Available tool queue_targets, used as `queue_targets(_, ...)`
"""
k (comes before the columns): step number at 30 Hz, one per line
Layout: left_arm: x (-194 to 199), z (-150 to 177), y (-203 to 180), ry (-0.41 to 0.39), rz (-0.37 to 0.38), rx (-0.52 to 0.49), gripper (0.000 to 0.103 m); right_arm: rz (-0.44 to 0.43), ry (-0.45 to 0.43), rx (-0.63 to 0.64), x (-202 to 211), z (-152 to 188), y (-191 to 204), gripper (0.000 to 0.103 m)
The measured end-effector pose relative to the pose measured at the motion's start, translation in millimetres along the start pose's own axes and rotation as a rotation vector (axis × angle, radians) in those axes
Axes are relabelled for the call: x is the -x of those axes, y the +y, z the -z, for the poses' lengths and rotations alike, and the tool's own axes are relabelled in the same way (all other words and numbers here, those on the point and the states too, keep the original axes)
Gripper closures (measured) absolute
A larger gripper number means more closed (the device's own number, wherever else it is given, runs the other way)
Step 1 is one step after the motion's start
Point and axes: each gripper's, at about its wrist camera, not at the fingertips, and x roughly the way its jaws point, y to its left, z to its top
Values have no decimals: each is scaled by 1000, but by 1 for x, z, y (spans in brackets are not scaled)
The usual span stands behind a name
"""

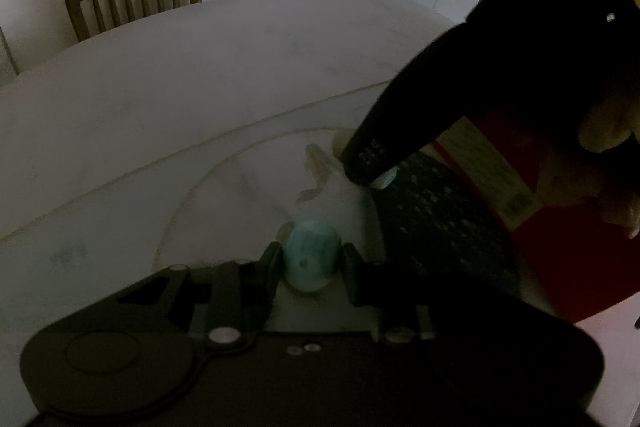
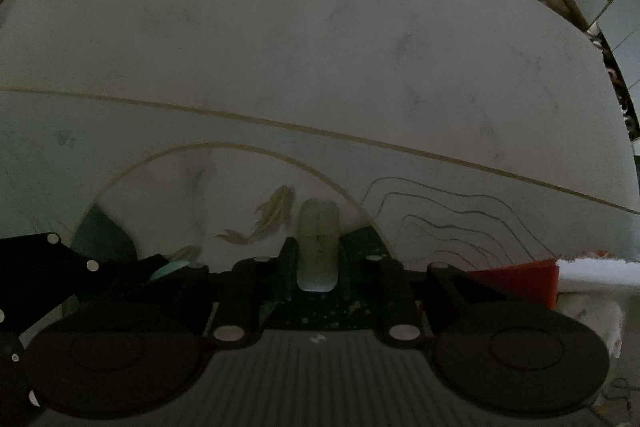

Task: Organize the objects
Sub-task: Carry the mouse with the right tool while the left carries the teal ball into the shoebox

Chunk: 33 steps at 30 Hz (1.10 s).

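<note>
- Teal: the small rounded teal object (image 1: 312, 259) sits between the two fingers of the left claw (image 1: 311, 263), low on the white table (image 1: 200, 99). The fingers stand narrow and flank it on both sides; contact appears made, so the left claw is judged closed on it.
- Pale grey-green: the slim mouse (image 2: 319, 247) lies between the fingers of the right claw (image 2: 318, 259), which are drawn in against its two long sides. The right claw is judged closed on the mouse.
- Long axis: the mouse runs straight away from the right claw, in line with its fingers, so the grip is taken across the narrow width.
- Location: the mouse lies at the near edge of the table, at the boundary between the pale fish-print area and a dark speckled mat (image 2: 320, 311). A red box (image 2: 520, 279) lies to its right.
- Relative position: in the left wrist view the right claw (image 1: 374, 173) descends from upper right, beyond and to the right of the teal object. The two grips stand near each other but apart.
- Nearer hand: each object is already at its own claw; no reach across is required.
- Next move, as a judgement: lift straight up; a tilted lift may let the smooth mouse slip.
</note>
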Motion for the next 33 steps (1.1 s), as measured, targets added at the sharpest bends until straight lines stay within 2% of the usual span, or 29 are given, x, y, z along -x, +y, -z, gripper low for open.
queue_targets(9, 21, -1, -4, 9, 16, 34, 73, -123, 14, -133, 11, 30, -17, 83)
queue_targets(15, 49, 8, -15, -3, 47, 51, 73, -188, -26, -204, 46, 59, -30, 83)
queue_targets(24, 82, 5, -47, 22, 61, 36, 73, -238, -106, -283, 102, 99, -43, 83)
queue_targets(33, 112, -16, -91, -20, 119, 22, 73, -230, -196, -317, 154, 134, -72, 83)
